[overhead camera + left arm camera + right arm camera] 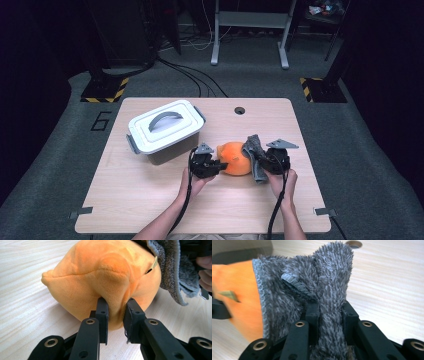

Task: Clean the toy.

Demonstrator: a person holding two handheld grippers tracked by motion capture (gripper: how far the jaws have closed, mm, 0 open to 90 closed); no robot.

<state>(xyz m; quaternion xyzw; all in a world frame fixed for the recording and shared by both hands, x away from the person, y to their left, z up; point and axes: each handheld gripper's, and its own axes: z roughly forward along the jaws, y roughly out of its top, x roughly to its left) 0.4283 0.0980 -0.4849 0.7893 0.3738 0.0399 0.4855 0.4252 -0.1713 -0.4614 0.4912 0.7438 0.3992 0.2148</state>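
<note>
An orange plush toy (235, 158) lies on the wooden table (150, 200) between both hands. My left gripper (214, 165) is at its left side, and its jaws pinch a fold of the orange plush (107, 277). My left gripper (115, 312) is shut on that fold. A grey fuzzy cloth (255, 155) is draped against the toy's right side. My right gripper (267, 161) is shut on a bunched ridge of the grey cloth (324, 290), which stands up between my right gripper's (329, 315) jaws. The orange toy (239, 295) shows at the left behind the cloth.
A white lidded storage box (165, 130) with a grey handle stands at the table's back left, close to my left hand. A round cable hole (239, 110) sits near the far edge. Bare tabletop lies in front of and to the right of the hands.
</note>
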